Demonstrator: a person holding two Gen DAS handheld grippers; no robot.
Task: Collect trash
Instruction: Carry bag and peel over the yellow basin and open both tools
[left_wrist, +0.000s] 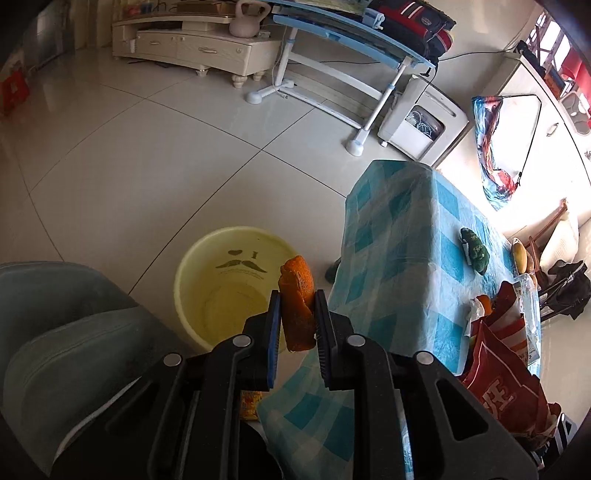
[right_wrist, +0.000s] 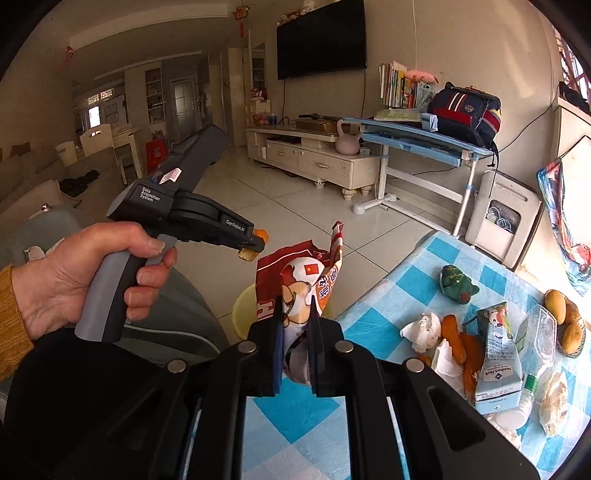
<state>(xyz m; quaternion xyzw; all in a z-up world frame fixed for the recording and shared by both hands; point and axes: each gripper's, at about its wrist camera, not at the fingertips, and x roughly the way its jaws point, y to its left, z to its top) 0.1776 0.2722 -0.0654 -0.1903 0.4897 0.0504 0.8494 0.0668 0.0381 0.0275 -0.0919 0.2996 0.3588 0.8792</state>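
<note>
Evidently mid-carry: the left gripper (left_wrist: 297, 314) pinched an orange peel (left_wrist: 297, 295) just above the yellow bucket (left_wrist: 192, 266) on the floor; the right gripper (right_wrist: 295, 325) clamped a red snack bag (right_wrist: 295, 273) near the table (right_wrist: 388, 295) edge. More litter lay on the table. Next, likely: centre each piece over the bucket, then let go.

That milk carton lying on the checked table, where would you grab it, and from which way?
Grip the milk carton across its flat middle, coming down from above. It lies on its side, so the broad panel faces up; its long edges are the narrow span. Orange peel crowds one edge and a small bottle the other.
</note>
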